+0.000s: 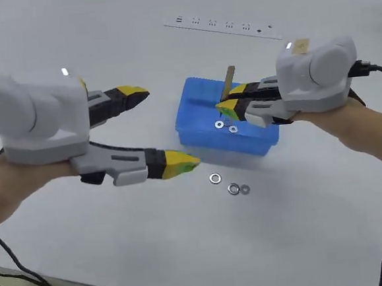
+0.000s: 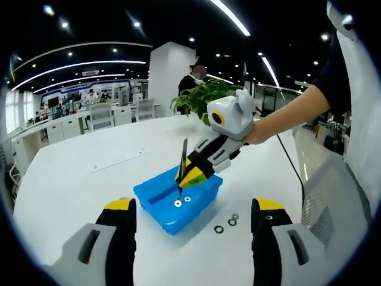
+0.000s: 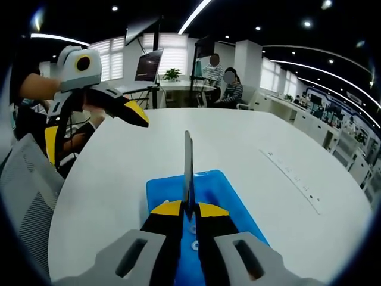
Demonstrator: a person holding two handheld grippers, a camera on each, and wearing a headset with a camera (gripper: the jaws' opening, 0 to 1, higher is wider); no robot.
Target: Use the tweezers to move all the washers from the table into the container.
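Note:
The blue container (image 1: 204,140) sits mid-table with two washers (image 1: 219,124) in it. Three more washers (image 1: 233,189) lie on the table just in front of it. My right gripper (image 1: 231,105) is shut on the tweezers (image 1: 230,79), held upright over the container. The tweezers' lower end is close above the washers (image 2: 177,204) inside the container (image 2: 172,223). My left gripper (image 1: 158,127) hovers open to the left of the container, holding nothing. In the right gripper view the tweezers (image 3: 188,161) rise from the closed jaws over the container (image 3: 164,190).
A white power strip (image 1: 221,26) lies at the far side of the white table. Cables trail off the near-left edge and from the right gripper. The loose washers (image 2: 229,223) lie between the container and my left gripper's right jaw.

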